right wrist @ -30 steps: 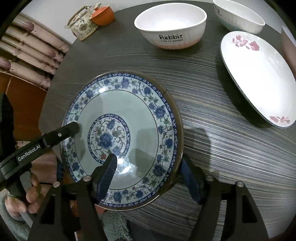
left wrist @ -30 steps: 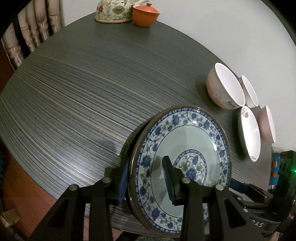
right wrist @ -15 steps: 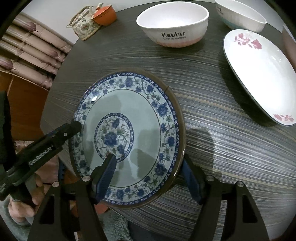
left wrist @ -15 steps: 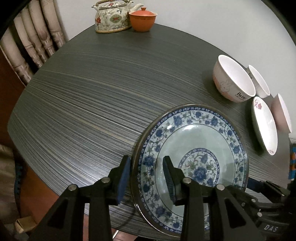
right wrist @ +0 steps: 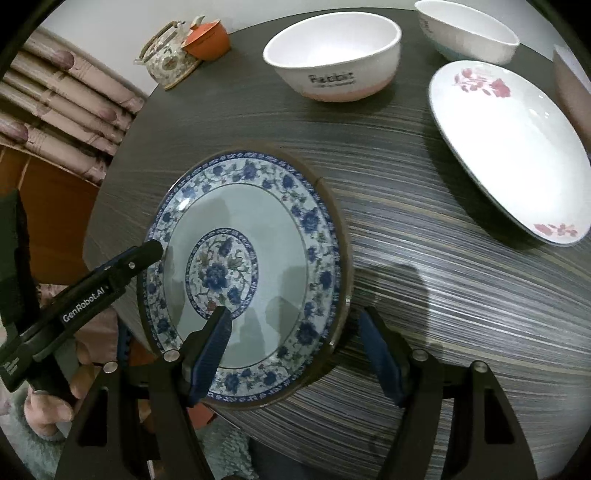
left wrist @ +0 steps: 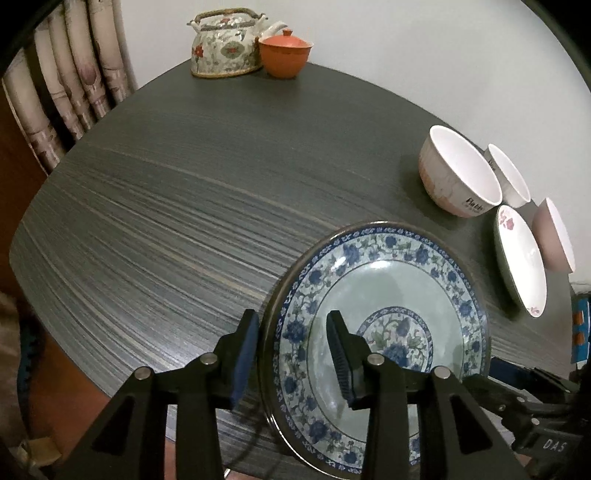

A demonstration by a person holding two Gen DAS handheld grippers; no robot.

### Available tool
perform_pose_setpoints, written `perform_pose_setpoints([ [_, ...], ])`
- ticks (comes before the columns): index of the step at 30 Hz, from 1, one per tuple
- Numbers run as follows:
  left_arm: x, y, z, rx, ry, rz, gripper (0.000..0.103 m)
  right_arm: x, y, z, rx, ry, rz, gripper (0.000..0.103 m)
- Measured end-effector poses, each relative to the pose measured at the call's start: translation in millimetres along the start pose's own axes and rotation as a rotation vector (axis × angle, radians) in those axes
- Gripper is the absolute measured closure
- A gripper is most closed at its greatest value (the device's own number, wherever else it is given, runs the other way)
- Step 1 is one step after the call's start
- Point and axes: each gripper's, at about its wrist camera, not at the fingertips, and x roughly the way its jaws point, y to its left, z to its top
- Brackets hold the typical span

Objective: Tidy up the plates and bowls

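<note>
A blue-flowered deep plate point(left wrist: 380, 306) point(right wrist: 240, 266) lies low at the near edge of the dark table point(left wrist: 166, 192), its near side overhanging. My left gripper point(left wrist: 291, 321) is shut on its left rim, with one pad outside the rim and one on the inner slope. Its upper finger point(right wrist: 122, 269) shows in the right wrist view. My right gripper point(right wrist: 295, 317) stands open astride the plate's other rim: one finger is over the inside, the other is off the rim and apart from it. A "Rabbit" bowl point(left wrist: 458, 177) point(right wrist: 332, 62) stands beyond.
A small white bowl point(right wrist: 465, 33), a white plate with pink flowers point(right wrist: 509, 147) and a pinkish bowl point(left wrist: 554, 236) stand at the right. A teapot point(left wrist: 225, 48) and an orange lidded cup point(left wrist: 284, 55) are at the back. Curtain at left. A person's hand point(right wrist: 48, 406) holds the left gripper.
The plate was tipped up off the table and has sunk flatter and lower onto it. The left gripper has tilted with it. The right gripper has kept its place and width.
</note>
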Motion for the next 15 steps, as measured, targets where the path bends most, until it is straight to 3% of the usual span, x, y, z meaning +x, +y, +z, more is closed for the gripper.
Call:
perform_pose_setpoints([
  [3,-3.3,-3.3,1.2,0.013,-0.030,0.014,0.064,-8.4,-3.6,-3.2,-0.005,-0.034,-0.028,0.034],
  [10,-5.8,-5.5,3.1,0.023,-0.059,0.033,0.064,-38.6,-13.3,-13.8,-0.065,-0.182,-0.181,0.034],
  [15,-7.7,-12.3,2.6,0.062,-0.090,0.065,0.064,-54.6,-34.7,-19.6,-0.040,-0.227,-0.205,0.034],
])
